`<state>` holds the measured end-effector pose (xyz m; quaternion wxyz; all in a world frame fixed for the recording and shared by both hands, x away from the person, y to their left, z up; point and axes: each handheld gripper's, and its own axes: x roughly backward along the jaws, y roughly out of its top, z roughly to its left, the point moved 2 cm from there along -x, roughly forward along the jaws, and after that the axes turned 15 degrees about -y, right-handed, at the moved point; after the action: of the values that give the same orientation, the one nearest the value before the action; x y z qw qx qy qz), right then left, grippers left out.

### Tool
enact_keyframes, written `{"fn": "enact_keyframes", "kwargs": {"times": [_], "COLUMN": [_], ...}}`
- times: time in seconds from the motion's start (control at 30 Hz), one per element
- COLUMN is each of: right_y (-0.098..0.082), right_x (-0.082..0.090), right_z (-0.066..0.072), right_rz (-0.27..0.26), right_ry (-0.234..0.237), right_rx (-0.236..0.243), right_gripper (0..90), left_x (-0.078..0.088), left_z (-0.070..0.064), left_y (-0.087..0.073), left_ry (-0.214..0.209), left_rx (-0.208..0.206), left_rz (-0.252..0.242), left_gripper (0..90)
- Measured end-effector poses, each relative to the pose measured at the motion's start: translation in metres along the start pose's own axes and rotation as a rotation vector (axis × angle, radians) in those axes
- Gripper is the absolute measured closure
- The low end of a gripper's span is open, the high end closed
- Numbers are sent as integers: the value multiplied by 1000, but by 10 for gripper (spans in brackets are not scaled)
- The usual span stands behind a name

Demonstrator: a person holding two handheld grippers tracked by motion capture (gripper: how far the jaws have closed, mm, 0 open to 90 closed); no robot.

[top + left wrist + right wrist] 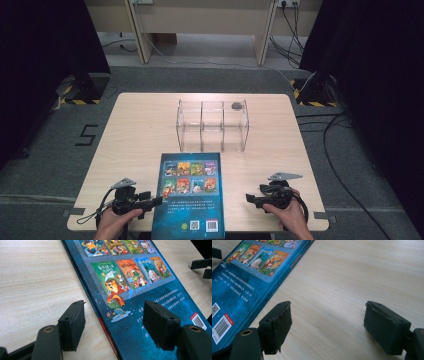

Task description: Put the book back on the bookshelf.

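At the near-left corner of the desk [125, 145], the left gripper [150, 202] is held low, just beside the book's left edge, pointing toward it. In the left gripper view its jaws are seen parted, with the long edge of the book [140, 302] lying between them: one jaw over bare wood, the other over the blue cover, neither pad seen to press, so nothing is held. The book [191, 195] lies flat, back cover up, at the middle of the near edge, its bottom end reaching that edge. Beyond it, toward the far edge, a clear three-compartment box [212, 125] is set, a small dark round thing in its right compartment. For the grasp to go well, the lower jaw would probably need to be slid under the cover's edge before closing, and the book kept from skidding right. Near the near-right corner, the right gripper [248, 198] is held apart from the book, jaws wide over bare wood, empty.
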<state>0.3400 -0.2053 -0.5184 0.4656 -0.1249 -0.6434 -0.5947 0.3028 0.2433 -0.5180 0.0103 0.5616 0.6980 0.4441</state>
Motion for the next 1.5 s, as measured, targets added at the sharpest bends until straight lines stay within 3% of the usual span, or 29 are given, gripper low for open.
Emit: {"fn": "enact_keyframes", "kwargs": {"times": [0.5,0.7,1.13,1.5], "right_y": [-1,-2,-1,-1], "right_x": [0,1,0,-1], "right_z": [0,0,0,1], "right_rz": [-6,-3,-8,-11], "right_ry": [5,7,13,23], "right_rx": [0,-7,-11,-9], "right_gripper": [228,228,228,227], "left_x": [-9,-11,-16,-37], "left_z": [-2,-1,-6,-18], "left_y": [-1,-2,-2,1], "left_ry": [-24,-67,-86,-127], "left_rx": [4,63,61,47], "left_rz": [36,22,33,54], "left_gripper": [363,350,350,369]}}
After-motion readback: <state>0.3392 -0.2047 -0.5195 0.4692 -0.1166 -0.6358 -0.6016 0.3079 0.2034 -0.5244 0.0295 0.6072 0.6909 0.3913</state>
